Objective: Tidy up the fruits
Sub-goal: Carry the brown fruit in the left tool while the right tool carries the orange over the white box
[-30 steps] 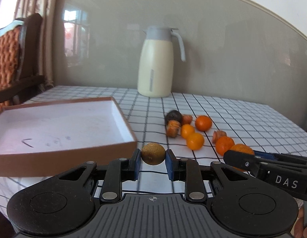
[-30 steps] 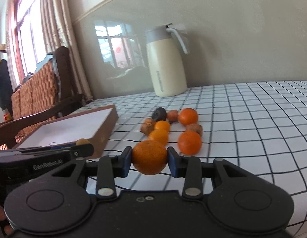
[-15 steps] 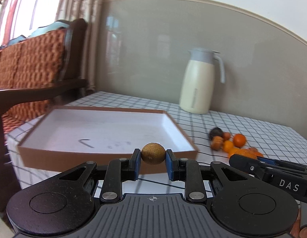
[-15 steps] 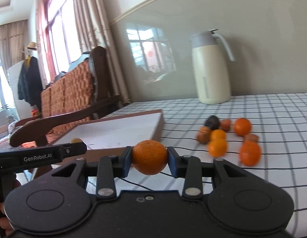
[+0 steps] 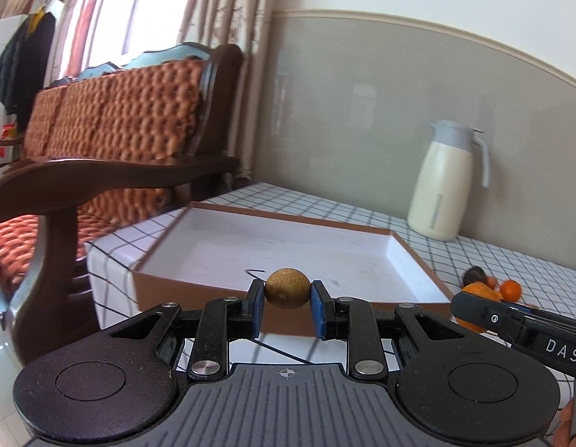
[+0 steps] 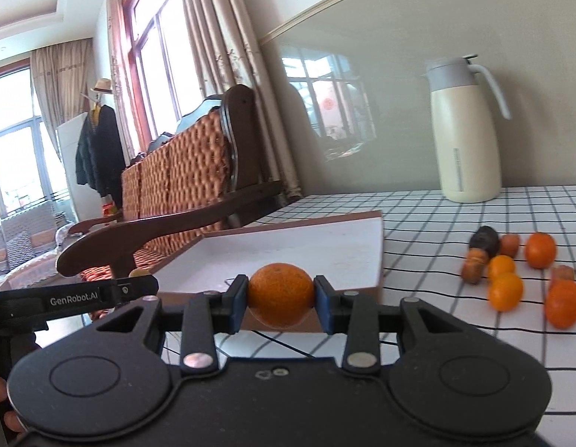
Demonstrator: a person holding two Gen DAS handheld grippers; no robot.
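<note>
My left gripper (image 5: pixel 287 298) is shut on a small brown-green round fruit (image 5: pixel 287 288), held just in front of the near wall of a shallow brown box with a white inside (image 5: pixel 284 249). My right gripper (image 6: pixel 281 300) is shut on an orange (image 6: pixel 281 293), held near the same box (image 6: pixel 306 253) at its near right corner. Several loose oranges (image 6: pixel 505 291) and small brown fruits (image 6: pixel 474 270) lie on the checked tablecloth to the right of the box. The right gripper with its orange (image 5: pixel 479 292) shows at the right of the left wrist view.
A cream thermos jug (image 6: pixel 464 134) stands at the back of the table by the wall. A wooden sofa with an orange woven cushion (image 5: pixel 113 119) stands close to the table's left edge. The table's left edge (image 5: pixel 98 257) is just beyond the box.
Both grippers have swung left, away from the pile of fruit and towards the box, each still holding its fruit. The box now fills the middle of both views.
</note>
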